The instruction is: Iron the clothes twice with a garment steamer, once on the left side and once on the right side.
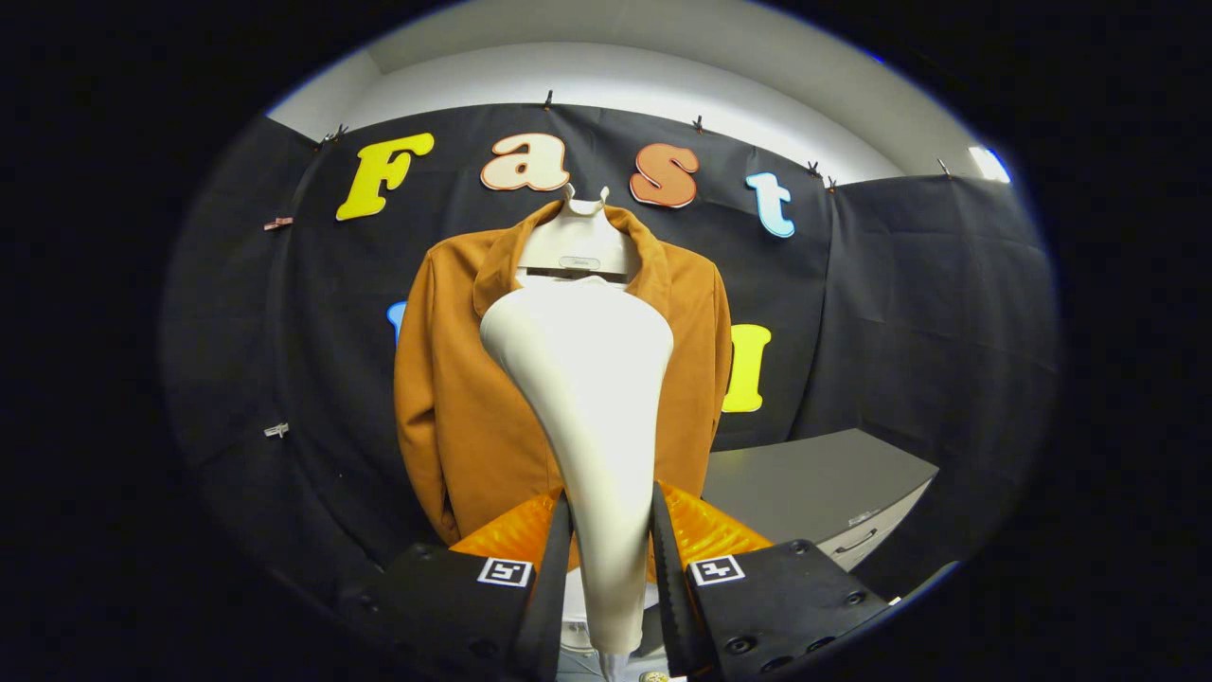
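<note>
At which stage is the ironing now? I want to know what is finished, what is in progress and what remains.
Done: the gripper is shut on the garment steamer, both fingers pressing its handle. In hand: the steamer head is raised in front of the brown jacket, which hangs on a hanger, near the middle of its chest; contact cannot be judged. Left: whether either pass, left side or right side, is done cannot be told.

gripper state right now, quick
gripper: shut on the steamer, both fingers pressing its handle, head pointed at the jacket.
</note>
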A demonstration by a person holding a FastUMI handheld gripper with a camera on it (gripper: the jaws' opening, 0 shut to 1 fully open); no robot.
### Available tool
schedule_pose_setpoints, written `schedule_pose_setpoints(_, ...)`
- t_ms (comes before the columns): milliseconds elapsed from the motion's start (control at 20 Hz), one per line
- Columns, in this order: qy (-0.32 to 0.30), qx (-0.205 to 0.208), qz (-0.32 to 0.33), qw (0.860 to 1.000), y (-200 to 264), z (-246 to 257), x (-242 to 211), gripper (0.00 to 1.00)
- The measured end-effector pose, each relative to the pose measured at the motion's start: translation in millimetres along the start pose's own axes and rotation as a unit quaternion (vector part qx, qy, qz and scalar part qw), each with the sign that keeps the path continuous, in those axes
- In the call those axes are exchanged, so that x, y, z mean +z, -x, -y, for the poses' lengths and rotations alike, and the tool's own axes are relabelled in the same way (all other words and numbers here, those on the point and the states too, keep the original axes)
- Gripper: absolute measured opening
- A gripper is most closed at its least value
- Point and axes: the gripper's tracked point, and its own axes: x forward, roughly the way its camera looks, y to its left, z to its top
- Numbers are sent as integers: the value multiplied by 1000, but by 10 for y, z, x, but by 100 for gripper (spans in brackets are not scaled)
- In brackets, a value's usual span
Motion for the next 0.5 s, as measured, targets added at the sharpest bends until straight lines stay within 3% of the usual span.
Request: schedule_pose_setpoints(500, 3, 21, 19, 1000, -30, -38, 126, 46)
